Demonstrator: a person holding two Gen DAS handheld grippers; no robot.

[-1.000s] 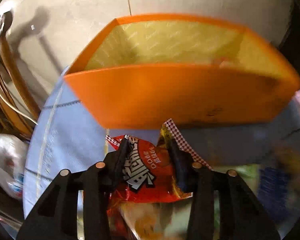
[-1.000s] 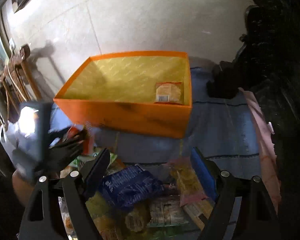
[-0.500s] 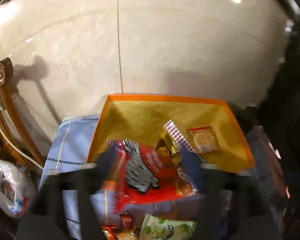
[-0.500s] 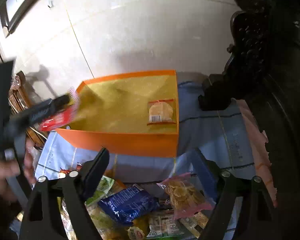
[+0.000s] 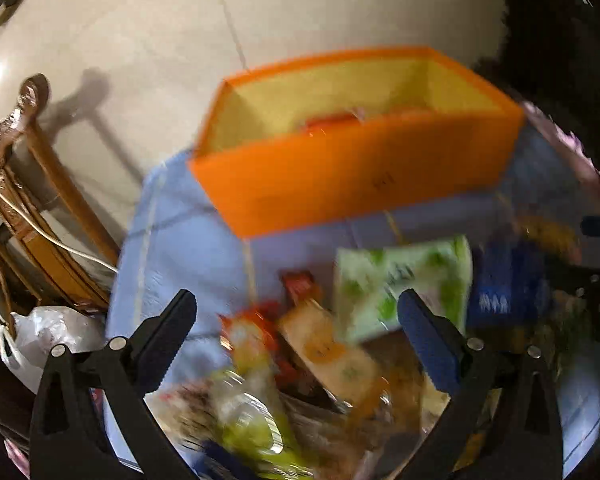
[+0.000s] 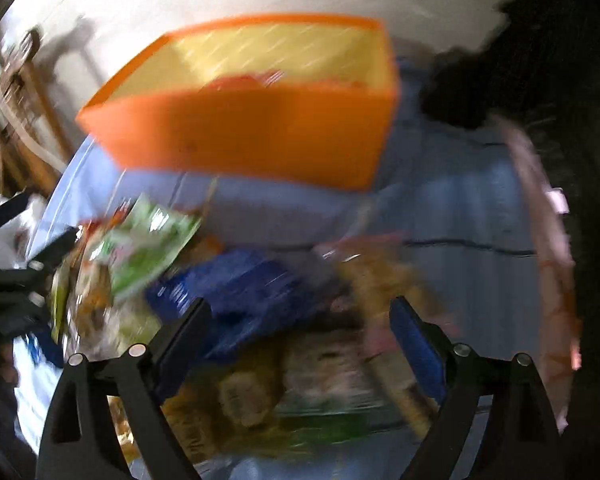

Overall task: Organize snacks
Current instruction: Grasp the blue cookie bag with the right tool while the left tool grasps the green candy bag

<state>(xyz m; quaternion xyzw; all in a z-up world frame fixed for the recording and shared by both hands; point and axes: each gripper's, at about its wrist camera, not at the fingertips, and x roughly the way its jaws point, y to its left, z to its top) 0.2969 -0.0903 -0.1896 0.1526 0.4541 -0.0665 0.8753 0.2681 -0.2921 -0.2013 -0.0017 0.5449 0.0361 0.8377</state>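
Orange is what fills the upper middle of both views: the orange box [image 5: 356, 172] on the blue tablecloth [image 5: 172, 240], with the red snack bag [image 5: 332, 119] now peeking over its front wall. Half a second ago that bag was clamped in the left gripper [image 5: 296, 308] above the box, so it's dropped in, one more sorted. That gripper is now spread wide with nothing in it, back over the snack pile [image 5: 320, 360] at the bottom of the frame. The right gripper [image 6: 300, 312] is also apart, hanging over the blue packet [image 6: 240, 292]. Looks like the green bag [image 5: 400, 284] or the blue one goes next. Everything's pretty blurry though.
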